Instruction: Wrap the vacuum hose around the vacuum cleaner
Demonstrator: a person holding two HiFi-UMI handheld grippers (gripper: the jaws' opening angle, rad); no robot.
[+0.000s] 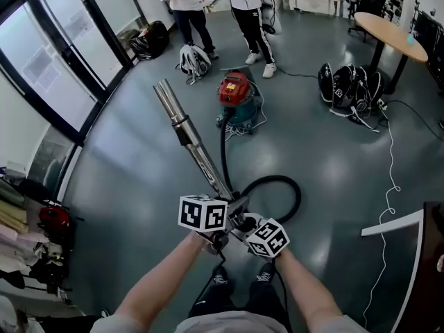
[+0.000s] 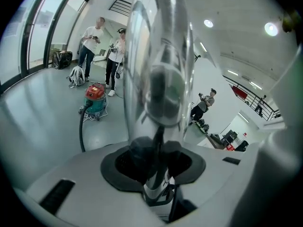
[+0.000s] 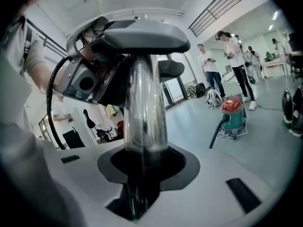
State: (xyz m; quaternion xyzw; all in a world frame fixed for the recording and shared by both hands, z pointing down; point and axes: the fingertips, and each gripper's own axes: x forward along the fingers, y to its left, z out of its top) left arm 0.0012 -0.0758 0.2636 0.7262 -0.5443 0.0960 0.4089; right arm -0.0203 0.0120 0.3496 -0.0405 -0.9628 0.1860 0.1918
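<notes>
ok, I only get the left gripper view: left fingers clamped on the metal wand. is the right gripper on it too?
Observer: Yes. The right gripper view shows the right gripper shut on the wand too.
Operator: hose?
Observer: Head view: the black hose leaves the wand's near end, loops on the floor to the person's right, then runs to the vacuum cleaner. None looks wrapped yet.
Operator: clutter near the vacuum?
Observer: Head view: black bags lie on the floor to its right, apart from it.
</notes>
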